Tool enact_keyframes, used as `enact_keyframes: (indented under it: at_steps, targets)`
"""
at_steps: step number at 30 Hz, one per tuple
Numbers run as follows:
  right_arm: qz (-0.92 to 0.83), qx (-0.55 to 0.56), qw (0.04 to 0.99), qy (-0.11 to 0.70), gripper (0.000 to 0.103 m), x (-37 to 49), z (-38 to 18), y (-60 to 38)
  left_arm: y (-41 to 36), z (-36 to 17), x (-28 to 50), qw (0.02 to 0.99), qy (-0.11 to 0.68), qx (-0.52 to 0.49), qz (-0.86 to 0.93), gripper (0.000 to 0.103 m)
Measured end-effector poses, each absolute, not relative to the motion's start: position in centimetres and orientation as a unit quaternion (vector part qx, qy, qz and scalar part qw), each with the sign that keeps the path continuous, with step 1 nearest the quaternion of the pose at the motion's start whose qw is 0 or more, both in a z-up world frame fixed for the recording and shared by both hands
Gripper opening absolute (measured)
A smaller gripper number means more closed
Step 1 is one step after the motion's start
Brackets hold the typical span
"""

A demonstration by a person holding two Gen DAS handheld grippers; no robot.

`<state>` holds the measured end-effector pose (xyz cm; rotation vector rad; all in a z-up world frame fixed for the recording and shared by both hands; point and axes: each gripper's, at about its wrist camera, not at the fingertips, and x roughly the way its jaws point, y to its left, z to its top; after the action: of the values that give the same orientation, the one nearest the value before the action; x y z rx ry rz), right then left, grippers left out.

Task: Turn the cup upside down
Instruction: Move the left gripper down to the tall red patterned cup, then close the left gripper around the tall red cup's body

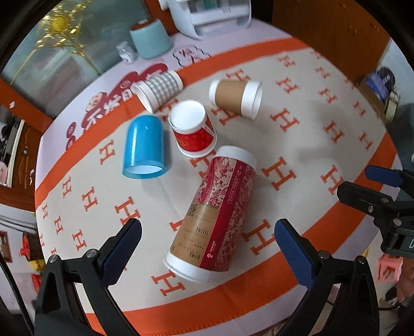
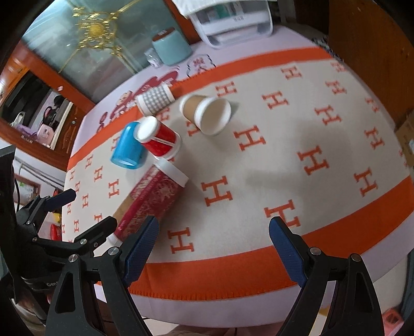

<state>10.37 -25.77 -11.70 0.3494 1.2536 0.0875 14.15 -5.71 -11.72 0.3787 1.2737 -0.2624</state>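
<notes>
Several cups lie or stand on an orange-and-cream H-patterned cloth [image 1: 297, 144]. A tall red patterned cup [image 1: 217, 214] lies on its side between my left gripper's open fingers; it also shows in the right wrist view [image 2: 152, 201]. A small red cup [image 1: 192, 129] stands upside down. A blue cup [image 1: 143, 147] also stands upside down. A brown cup [image 1: 233, 99] and a grey checked cup [image 1: 160, 89] lie on their sides. My left gripper [image 1: 207, 237] is open and empty. My right gripper [image 2: 213, 236] is open and empty over bare cloth.
A teal canister [image 1: 151, 38] and a white plastic organiser [image 1: 209, 15] stand at the table's back. A wooden cabinet with glass [image 2: 85, 44] is behind. The right gripper shows at the right edge of the left wrist view [image 1: 383, 196].
</notes>
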Motion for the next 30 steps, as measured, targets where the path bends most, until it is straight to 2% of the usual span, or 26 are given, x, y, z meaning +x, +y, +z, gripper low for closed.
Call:
enact_keyframes:
  at_steps: [9, 18, 24, 26, 30]
  targets:
    - [0.024, 0.181, 0.770, 0.611, 0.088, 12.9, -17.3, -25.8, -6.9, -16.5, 16.6, 0.732, 0.636, 0.207, -0.130, 0.102]
    - [0.026, 0.196, 0.745, 0.637, 0.086, 13.7, -20.6, -25.8, -7.9, -19.7, 18.1, 0.700, 0.661, 0.232, -0.139, 0.102]
    - [0.027, 0.199, 0.738, 0.644, 0.086, 13.9, -21.6, -26.1, -8.1, -21.5, 19.0, 0.679, 0.680, 0.238, -0.143, 0.086]
    - [0.027, 0.201, 0.737, 0.645, 0.086, 14.0, -21.8, -26.2, -8.1, -22.0, 19.2, 0.671, 0.689, 0.231, -0.148, 0.077]
    - [0.024, 0.205, 0.735, 0.645, 0.086, 14.3, -22.1, -26.5, -8.4, -22.6, 19.3, 0.667, 0.691, 0.239, -0.147, 0.077]
